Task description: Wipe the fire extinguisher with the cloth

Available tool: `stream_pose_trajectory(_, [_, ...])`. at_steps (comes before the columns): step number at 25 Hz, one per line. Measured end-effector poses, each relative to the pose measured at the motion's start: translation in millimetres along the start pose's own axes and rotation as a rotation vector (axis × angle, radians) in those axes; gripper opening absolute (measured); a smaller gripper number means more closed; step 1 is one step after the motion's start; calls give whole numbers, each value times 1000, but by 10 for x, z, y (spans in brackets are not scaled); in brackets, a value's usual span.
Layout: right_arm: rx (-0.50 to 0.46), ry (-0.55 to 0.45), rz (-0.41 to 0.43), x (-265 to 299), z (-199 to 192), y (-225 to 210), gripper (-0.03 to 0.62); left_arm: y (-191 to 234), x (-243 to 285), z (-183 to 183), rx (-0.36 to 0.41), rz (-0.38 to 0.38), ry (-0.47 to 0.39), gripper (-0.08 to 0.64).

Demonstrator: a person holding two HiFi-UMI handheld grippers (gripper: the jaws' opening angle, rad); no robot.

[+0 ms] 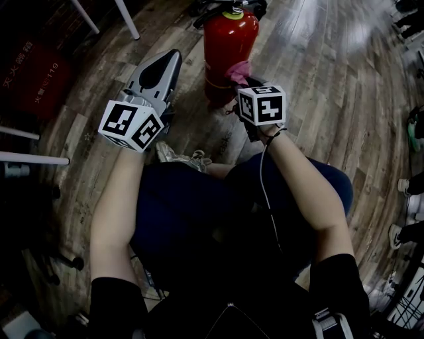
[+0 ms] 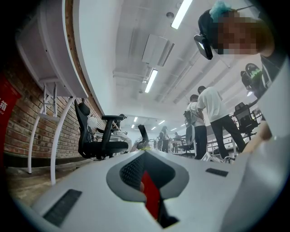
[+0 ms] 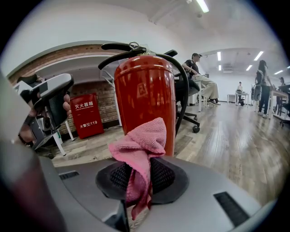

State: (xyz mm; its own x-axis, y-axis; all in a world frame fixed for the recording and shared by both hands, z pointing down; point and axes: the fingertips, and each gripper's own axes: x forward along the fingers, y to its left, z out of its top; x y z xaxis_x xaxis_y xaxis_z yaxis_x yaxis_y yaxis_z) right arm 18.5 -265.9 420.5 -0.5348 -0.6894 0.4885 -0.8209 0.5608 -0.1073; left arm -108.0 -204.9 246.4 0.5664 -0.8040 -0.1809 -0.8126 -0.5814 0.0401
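A red fire extinguisher (image 1: 228,43) (image 3: 145,97) stands upright on the wooden floor in front of my knees. My right gripper (image 1: 244,85) (image 3: 138,170) is shut on a pink cloth (image 1: 238,69) (image 3: 141,147). The bunched cloth rests against the lower front of the cylinder. My left gripper (image 1: 171,58) (image 2: 146,156) hovers left of the extinguisher, tilted up and away from it. Its jaws are shut with nothing between them. A thin red sliver shows through the gap in the left gripper view. The extinguisher's black handle and hose (image 3: 131,50) sit at its top.
A red 119 extinguisher box (image 1: 33,79) (image 3: 87,115) stands by the brick wall at left. White table legs (image 1: 126,16) rise behind. Black office chairs (image 2: 97,136) and standing people (image 2: 217,118) fill the room beyond. Shoes (image 1: 414,192) line the right edge.
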Motion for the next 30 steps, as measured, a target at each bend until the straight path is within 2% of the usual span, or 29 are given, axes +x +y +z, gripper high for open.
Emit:
stream_pose_trajectory(10, [1, -13, 15, 107, -152, -13, 86, 20, -3, 14, -12, -1, -6, 14])
stream_pose_trajectory(24, [-10, 57, -1, 330, -510, -62, 86, 45, -28, 79, -35, -6, -32, 15])
stream_pose_trajectory(30, [-9, 116, -6, 434, -727, -91, 86, 50, -40, 110, -48, -8, -42, 14])
